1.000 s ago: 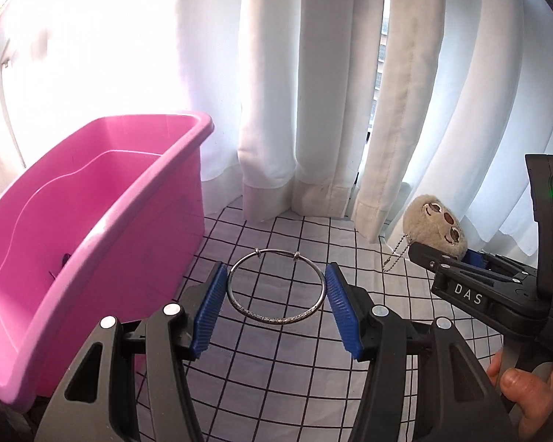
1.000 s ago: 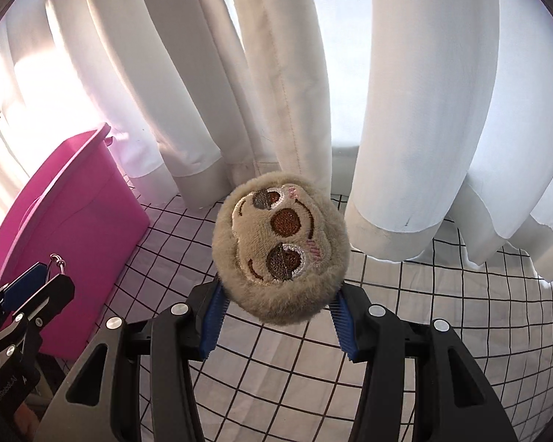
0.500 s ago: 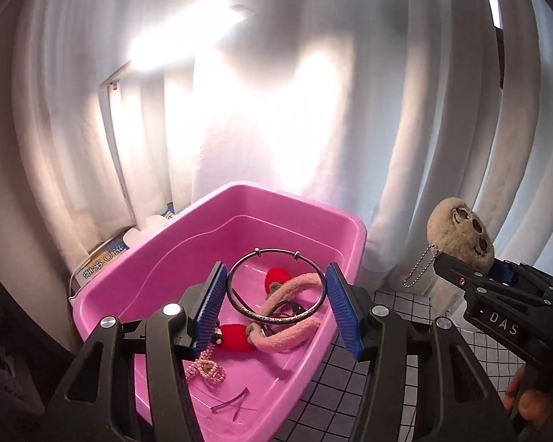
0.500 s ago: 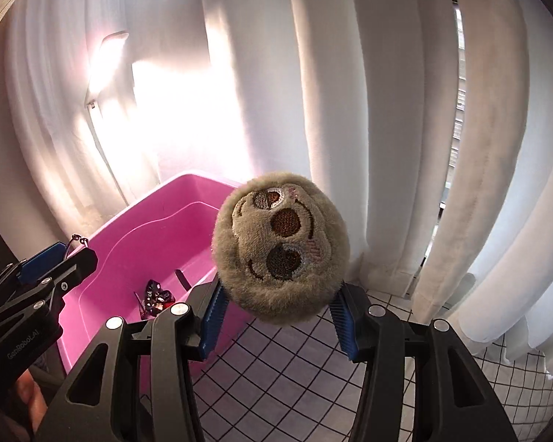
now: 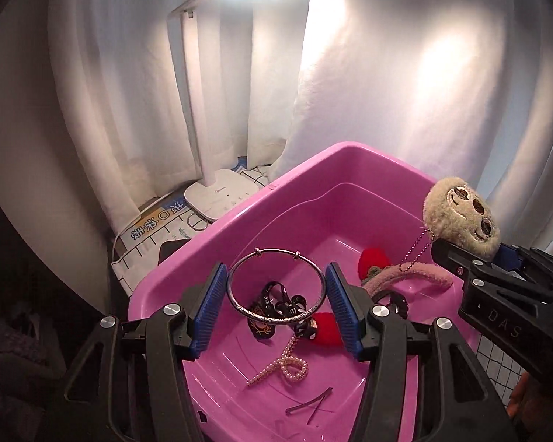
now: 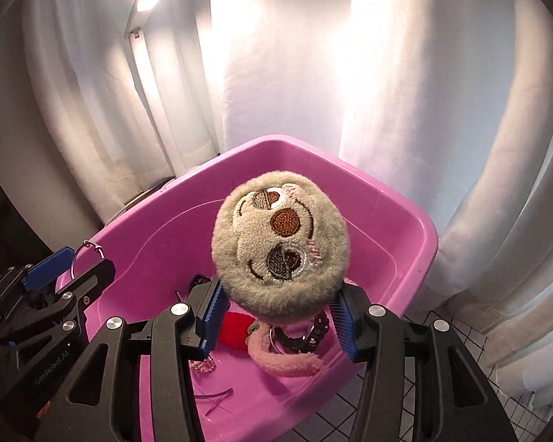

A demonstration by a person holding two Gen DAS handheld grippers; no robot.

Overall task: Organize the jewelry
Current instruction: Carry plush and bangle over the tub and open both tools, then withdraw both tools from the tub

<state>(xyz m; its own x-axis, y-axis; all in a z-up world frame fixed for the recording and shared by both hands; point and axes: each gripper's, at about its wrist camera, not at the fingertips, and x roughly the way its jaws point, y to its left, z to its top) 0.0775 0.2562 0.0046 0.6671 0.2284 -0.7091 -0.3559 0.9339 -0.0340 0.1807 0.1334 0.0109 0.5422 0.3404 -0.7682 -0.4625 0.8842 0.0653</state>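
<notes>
White curtains behind pink tub [image 5: 217, 243] | left tool [image 5: 276, 304] grips silver bangle [image 5: 276, 291] above tub | right tool [image 6: 278, 313] clamps plush charm [image 6: 280, 243]

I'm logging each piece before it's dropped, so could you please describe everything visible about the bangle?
The bangle is a thin silvery metal hoop, patterned on its near arc, with two small collars on its far side. The left gripper pinches it by its sides between blue pads, and it hangs above the pink bin, over the jewelry inside.

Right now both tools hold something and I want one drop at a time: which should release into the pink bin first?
Probably left: its tool holds the silver bangle well inside the pink bin; the sloth keychain sits nearer the rim.
</notes>
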